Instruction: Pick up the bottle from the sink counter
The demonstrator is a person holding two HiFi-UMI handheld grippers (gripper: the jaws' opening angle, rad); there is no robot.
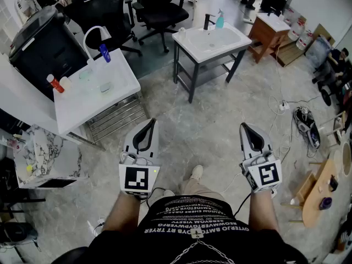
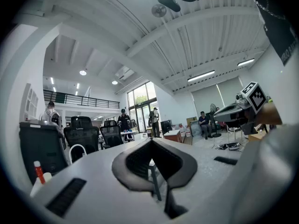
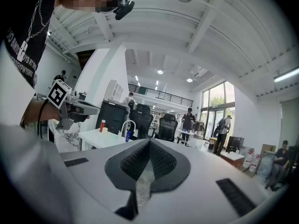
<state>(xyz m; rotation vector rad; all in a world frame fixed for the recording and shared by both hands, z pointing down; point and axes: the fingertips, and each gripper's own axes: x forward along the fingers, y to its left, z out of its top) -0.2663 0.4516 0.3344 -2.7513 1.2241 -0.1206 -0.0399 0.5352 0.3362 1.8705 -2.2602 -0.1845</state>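
A teal spray bottle [image 1: 220, 20] stands beside a black tap [image 1: 208, 21] at the back of a white sink counter [image 1: 231, 44], far ahead of me. Both grippers hang low over the floor, well short of it. My left gripper [image 1: 151, 121] is shut, its jaws meeting at the tip with nothing between them [image 2: 152, 142]. My right gripper [image 1: 243, 126] is shut and empty too [image 3: 149, 142]. A nearer white counter [image 1: 118, 98] on the left carries a red bottle [image 1: 55, 83], a blue bottle [image 1: 104, 53] and a white arched tap [image 1: 92, 35].
Black office chairs [image 1: 157, 7] stand behind both counters. A wooden cabinet [image 1: 268, 33] is right of the sink. Cables and a power strip [image 1: 284, 106] lie on the grey floor at right, near a wooden stool [image 1: 319, 191]. People stand far off by the windows [image 3: 189, 120].
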